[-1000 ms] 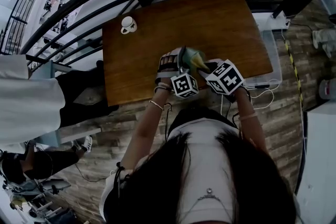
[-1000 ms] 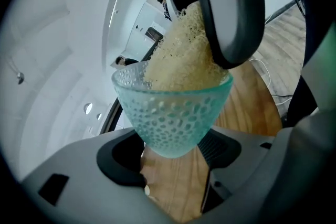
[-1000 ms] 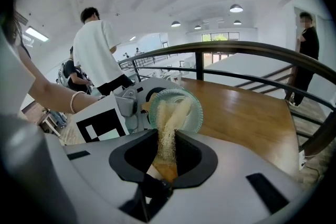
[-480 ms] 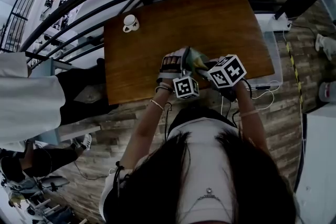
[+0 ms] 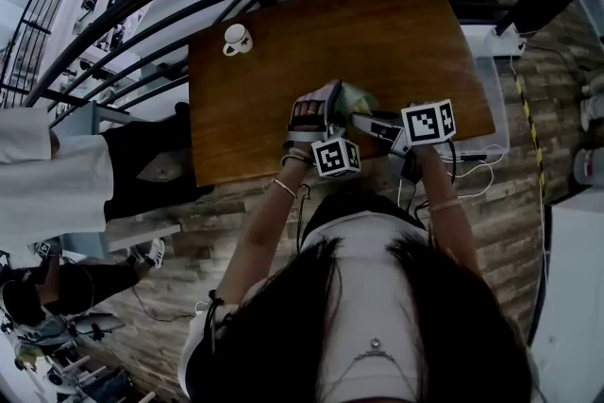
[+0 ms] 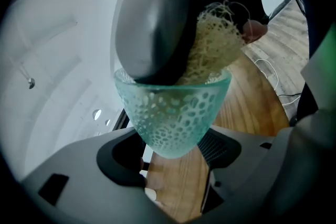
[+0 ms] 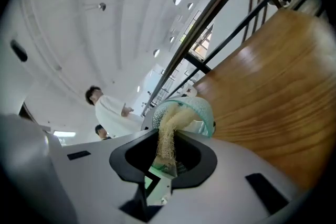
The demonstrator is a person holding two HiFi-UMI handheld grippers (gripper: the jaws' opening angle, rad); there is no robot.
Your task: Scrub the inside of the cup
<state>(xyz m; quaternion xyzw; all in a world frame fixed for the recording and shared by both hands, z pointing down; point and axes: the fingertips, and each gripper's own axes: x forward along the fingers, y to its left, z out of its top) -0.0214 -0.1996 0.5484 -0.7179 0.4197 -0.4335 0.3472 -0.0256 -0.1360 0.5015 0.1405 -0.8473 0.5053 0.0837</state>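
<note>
Only the head view shows a small white mug at the table's far left. Above the table's near edge, the left gripper is clamped on the green cup. The right gripper pinches a scrubber that is stuffed into the cup. Its own view alone shows a person in white. Most of the cup's inside is hidden.

Both forearms are extended forward and converge, with the grippers brought close together. The left gripper is held in the left hand, tilted slightly below level, and its jaws are clamped on the base of the cup. The right gripper is pointed across at the left one, marker cube uppermost, and its jaws are closed narrow on a fibrous scrubber.
</note>
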